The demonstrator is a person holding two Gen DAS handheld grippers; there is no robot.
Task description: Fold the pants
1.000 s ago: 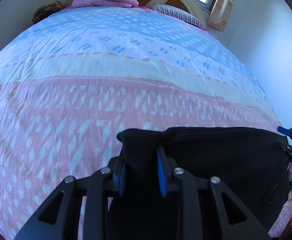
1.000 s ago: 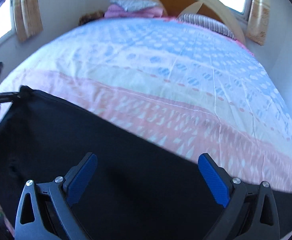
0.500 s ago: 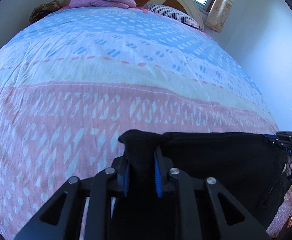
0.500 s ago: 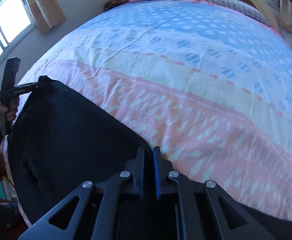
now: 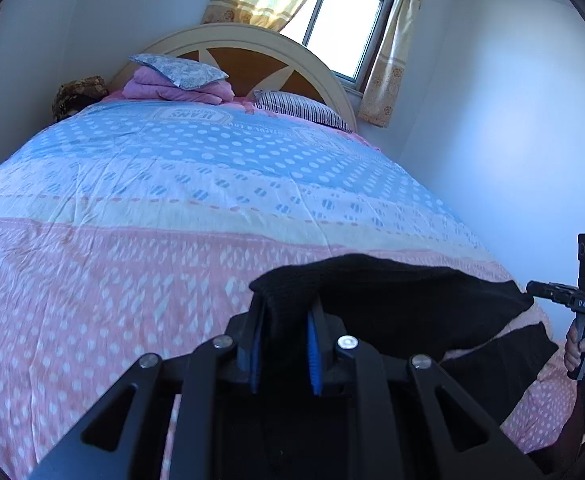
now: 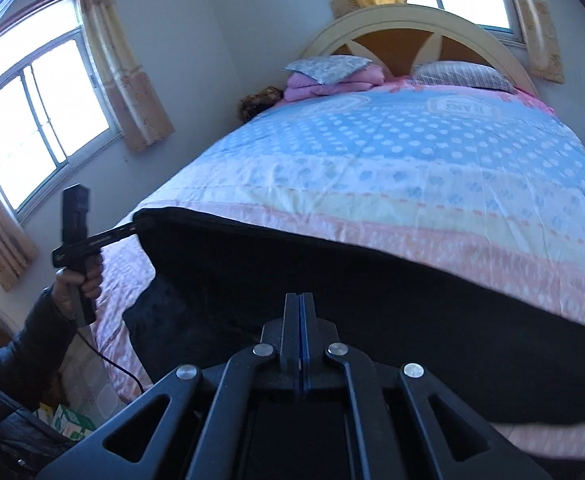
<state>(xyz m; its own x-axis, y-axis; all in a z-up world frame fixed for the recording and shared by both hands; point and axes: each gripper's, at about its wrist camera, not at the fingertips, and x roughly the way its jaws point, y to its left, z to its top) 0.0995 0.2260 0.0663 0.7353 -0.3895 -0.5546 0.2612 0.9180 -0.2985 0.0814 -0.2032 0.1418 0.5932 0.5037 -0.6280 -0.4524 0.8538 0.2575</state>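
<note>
Pants (image 5: 392, 304) now hang up off the bed (image 5: 172, 208), not flat like a moment ago. Your left tongs (image 5: 284, 344) pinch one thick corner. Your right tongs (image 6: 300, 336) snapped together from wide apart and clamp the other corner of the edge. That means you are ready to fold the edge over. I see no boxes or bins holding anything.

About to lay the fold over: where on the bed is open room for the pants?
Free: bedspread between the black pants and the pillows. Crowded: headboard end, with the folded pink blanket and striped pillow.
</note>
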